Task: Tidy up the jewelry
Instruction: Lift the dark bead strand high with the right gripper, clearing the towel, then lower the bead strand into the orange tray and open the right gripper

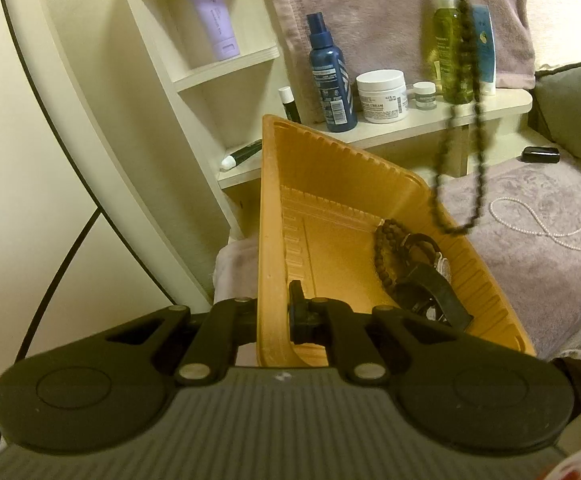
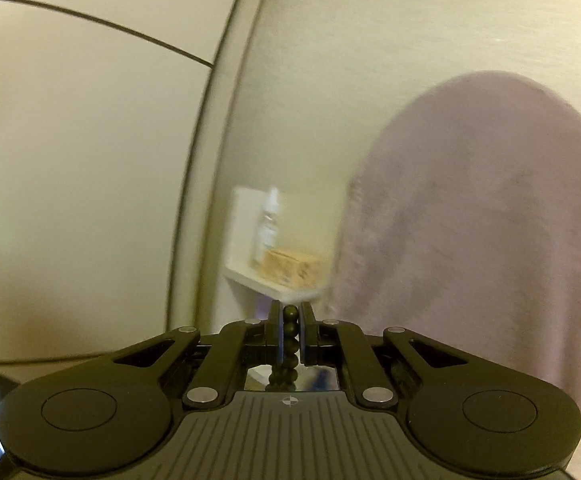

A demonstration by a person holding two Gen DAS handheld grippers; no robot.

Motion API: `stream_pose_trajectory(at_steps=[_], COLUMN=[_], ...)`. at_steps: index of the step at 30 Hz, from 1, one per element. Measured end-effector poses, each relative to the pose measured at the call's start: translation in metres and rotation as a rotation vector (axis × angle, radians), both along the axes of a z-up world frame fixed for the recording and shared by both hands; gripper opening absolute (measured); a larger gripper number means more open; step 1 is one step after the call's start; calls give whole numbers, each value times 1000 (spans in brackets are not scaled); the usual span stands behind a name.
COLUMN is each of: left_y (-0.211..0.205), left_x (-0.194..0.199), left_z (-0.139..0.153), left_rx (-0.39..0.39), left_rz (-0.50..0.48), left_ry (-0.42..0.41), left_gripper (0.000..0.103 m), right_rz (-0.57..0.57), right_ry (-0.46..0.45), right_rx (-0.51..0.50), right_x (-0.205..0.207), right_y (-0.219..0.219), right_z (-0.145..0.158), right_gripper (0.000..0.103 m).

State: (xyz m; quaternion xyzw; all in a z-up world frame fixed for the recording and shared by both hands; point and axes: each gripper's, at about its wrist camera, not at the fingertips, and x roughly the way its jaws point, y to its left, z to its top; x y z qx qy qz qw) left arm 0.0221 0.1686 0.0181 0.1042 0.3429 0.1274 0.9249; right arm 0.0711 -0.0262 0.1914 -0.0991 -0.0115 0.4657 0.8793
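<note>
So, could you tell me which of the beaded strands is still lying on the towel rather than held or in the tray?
The white pearl necklace, lying looped on the lilac towel right of the orange tray.

A home bedroom or dressing corner: ahead of the left tongs, pale wooden shelves carry toiletries, among them a lilac tube, a blue spray bottle, a white cream jar and a green bottle. A mauve towel hangs behind them. To the right, an embossed mauve cloth lies beside a grey-green cushion.
</note>
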Motion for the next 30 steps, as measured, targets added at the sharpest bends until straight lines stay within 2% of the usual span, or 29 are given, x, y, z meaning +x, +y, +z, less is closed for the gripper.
stream_pose_trajectory(at_steps=[3,5,10,16,30], left_y=[1,2,1,2,2], left_x=[0,-1,-1,-1,-1], left_z=[-1,-1,0,0,0], left_rx=[-5,-7,-7,-8,-11], left_rz=[1,3,0,0,3], left_ry=[-2,-2,-4,-4,-1], left_gripper=[6,6,6,6,6], right_rz=[40,90,88,88,178], right_ry=[24,76,219,379,682], right_rx=[4,29,-24,-96,-160], right_x=[4,11,36,52,62], right_y=[15,26,50,59,67], right_z=[-5,-15,-62,-115,-172], right_gripper=[7,7,7,7,7])
